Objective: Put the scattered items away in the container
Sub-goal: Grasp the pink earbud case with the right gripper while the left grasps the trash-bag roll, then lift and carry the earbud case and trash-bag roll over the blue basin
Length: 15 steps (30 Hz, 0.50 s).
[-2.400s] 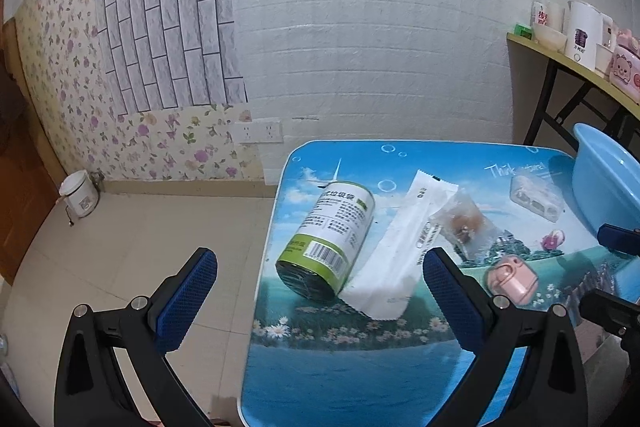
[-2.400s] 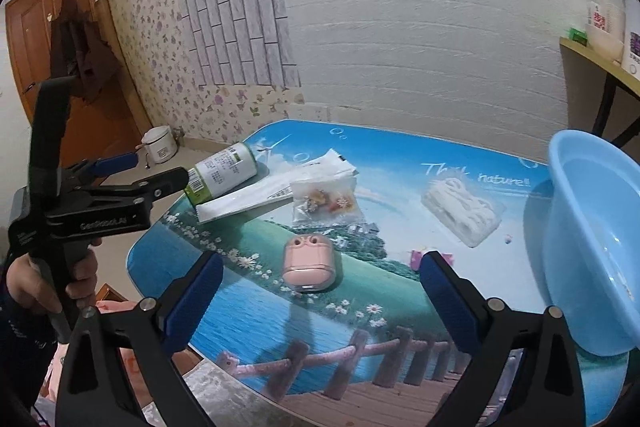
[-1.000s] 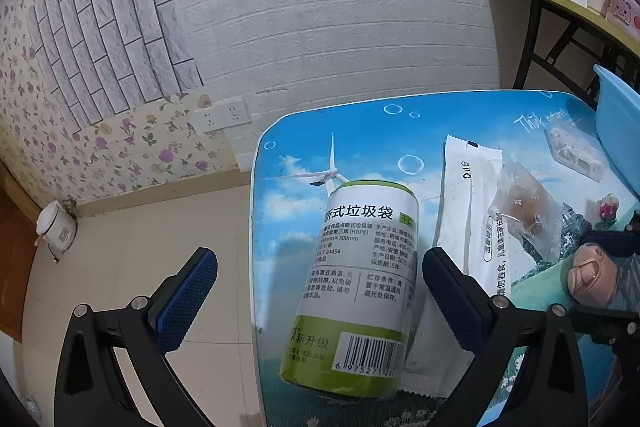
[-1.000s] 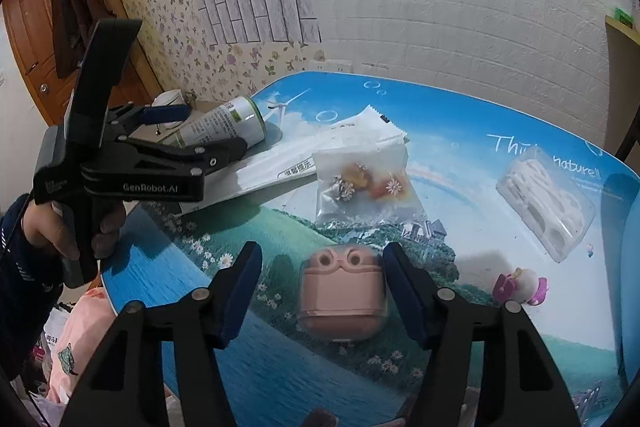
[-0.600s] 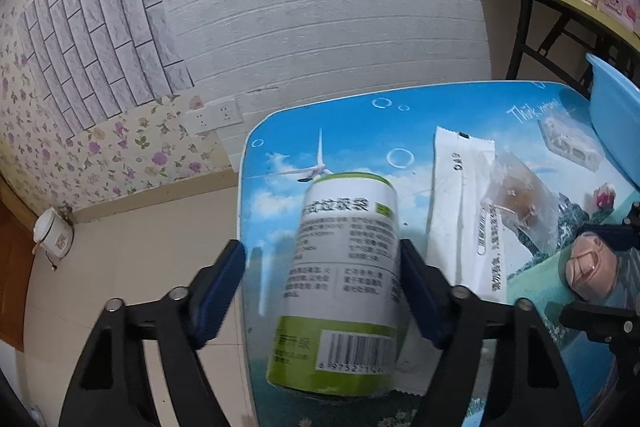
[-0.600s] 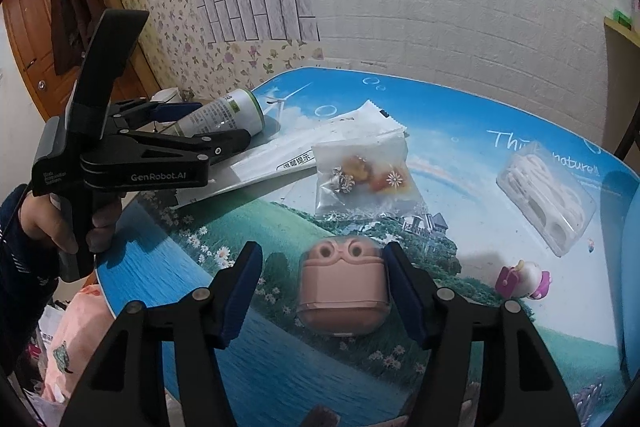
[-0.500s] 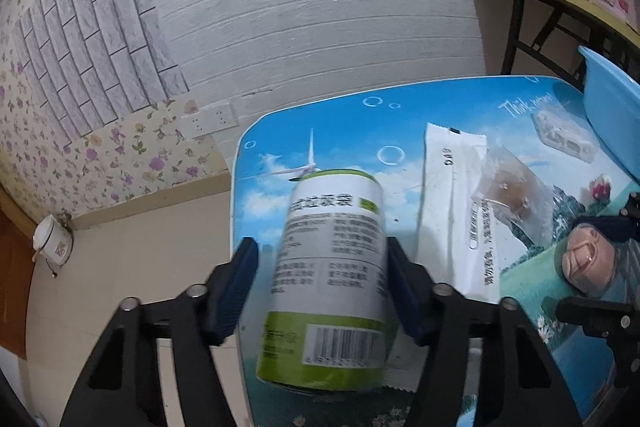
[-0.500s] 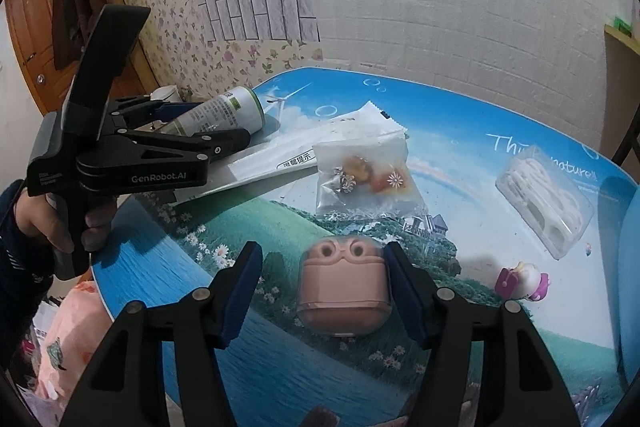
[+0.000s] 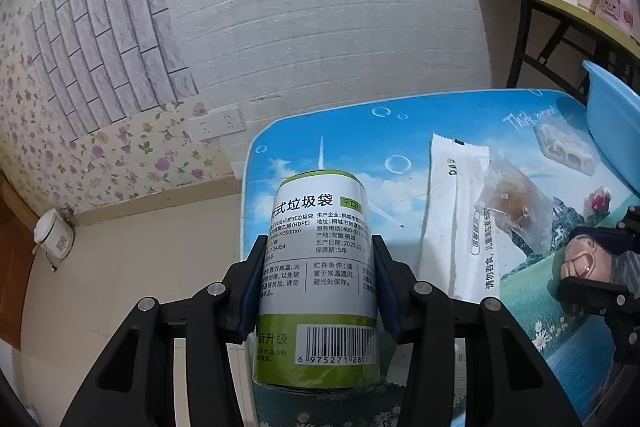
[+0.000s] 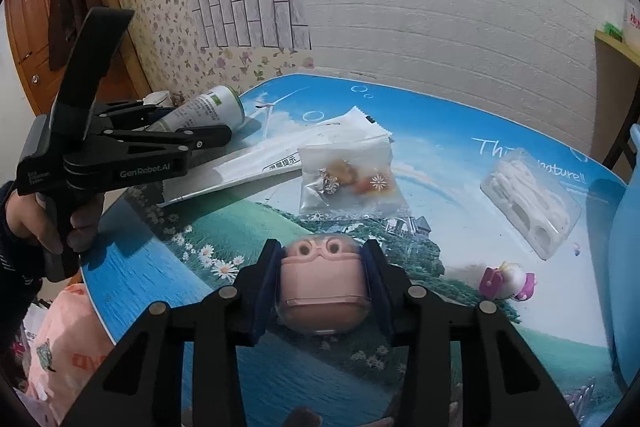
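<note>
left gripper [image 9: 318,291] jaws closing, pinching green roll [image 9: 318,267] at table [image 9: 352,123] edge, far from blue tub [image 9: 612,119]. right gripper [image 10: 323,291] jaws closing, pinching pink case [image 10: 323,287] nearer tub. step: grabbing. next, i think: lift both, carry to tub, drop in.

Left gripper [image 9: 318,291] and right gripper [image 10: 324,289] both tilt downward, jaws closing, each around an item.

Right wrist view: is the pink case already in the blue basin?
No, the pink case sits on the table between the closing right gripper pads; basin is off right.
</note>
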Each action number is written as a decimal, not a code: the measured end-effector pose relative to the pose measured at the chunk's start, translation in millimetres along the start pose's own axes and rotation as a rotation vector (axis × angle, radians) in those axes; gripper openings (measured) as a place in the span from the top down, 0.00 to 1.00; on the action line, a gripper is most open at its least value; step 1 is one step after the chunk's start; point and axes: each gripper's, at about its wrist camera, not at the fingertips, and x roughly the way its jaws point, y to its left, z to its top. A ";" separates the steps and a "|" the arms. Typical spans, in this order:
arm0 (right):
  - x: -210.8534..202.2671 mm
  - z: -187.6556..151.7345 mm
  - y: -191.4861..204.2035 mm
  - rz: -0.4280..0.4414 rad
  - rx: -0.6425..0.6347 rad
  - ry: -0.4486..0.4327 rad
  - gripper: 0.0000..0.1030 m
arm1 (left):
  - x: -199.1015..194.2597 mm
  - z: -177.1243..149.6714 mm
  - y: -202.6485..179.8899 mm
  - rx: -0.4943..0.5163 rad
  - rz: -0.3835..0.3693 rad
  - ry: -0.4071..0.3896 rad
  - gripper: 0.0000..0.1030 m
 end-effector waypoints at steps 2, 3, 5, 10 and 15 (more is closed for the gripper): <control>0.2 0.4 0.4 0.001 -0.005 0.004 0.58 | -1.8 -0.8 -0.2 -0.013 0.005 0.003 0.55; -0.5 0.3 0.4 0.007 -0.003 0.005 0.58 | -3.1 -1.4 -0.5 -0.017 0.003 0.003 0.55; -2.2 -1.0 1.5 0.008 -0.006 0.001 0.58 | -8.2 -3.4 -2.4 -0.022 -0.002 -0.002 0.55; -8.7 -6.3 2.6 -0.003 -0.018 -0.011 0.58 | -30.5 -6.0 -6.6 -0.058 -0.004 -0.038 0.55; -23.0 -17.6 -2.9 -0.020 -0.010 -0.021 0.58 | -63.7 -8.9 -13.2 -0.097 0.004 -0.083 0.55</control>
